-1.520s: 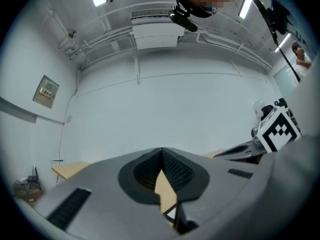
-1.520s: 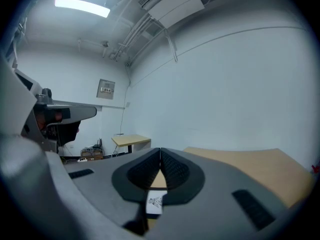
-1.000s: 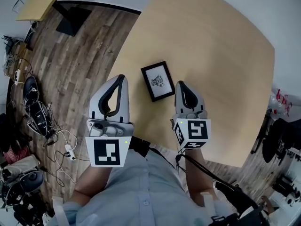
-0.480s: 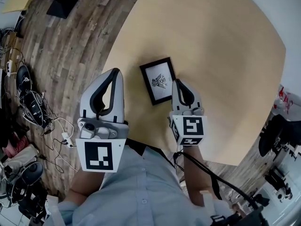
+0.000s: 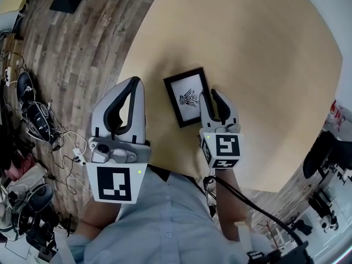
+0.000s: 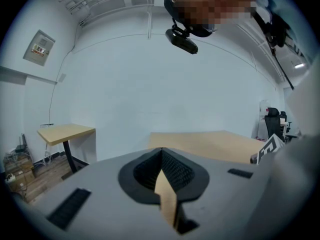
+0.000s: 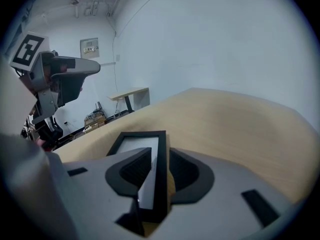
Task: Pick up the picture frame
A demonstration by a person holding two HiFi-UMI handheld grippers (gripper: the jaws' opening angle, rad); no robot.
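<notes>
Head view: a black picture frame (image 5: 187, 97) is lying flat on the tan table (image 5: 264, 59), near the edge closest to the person, with a small dark drawing showing on its white sheet. The right gripper (image 5: 209, 95) is reaching over the frame's right side, its jaws spreading in a V. The left gripper (image 5: 136, 84) is hovering to the left of the frame, apart from it, over the table edge and the plank floor (image 5: 82, 43); a tangle of cables (image 5: 38, 125) is lying on the floor farther left. Left gripper view: the left gripper (image 6: 161, 151) is showing its jaws pressed together at the tips with nothing between them, and the table (image 6: 210, 143) and a small desk (image 6: 67, 130) are standing against a white wall. Right gripper view: the right gripper (image 7: 159, 154) is straddling the frame (image 7: 161, 171), whose black side bar is running straight between the two pads. The jaws are standing apart, not clenching; a sliver of table is showing beside the bar. The frame is resting on the table (image 7: 240, 124). The left gripper (image 7: 62, 71) is hanging at upper left.
</notes>
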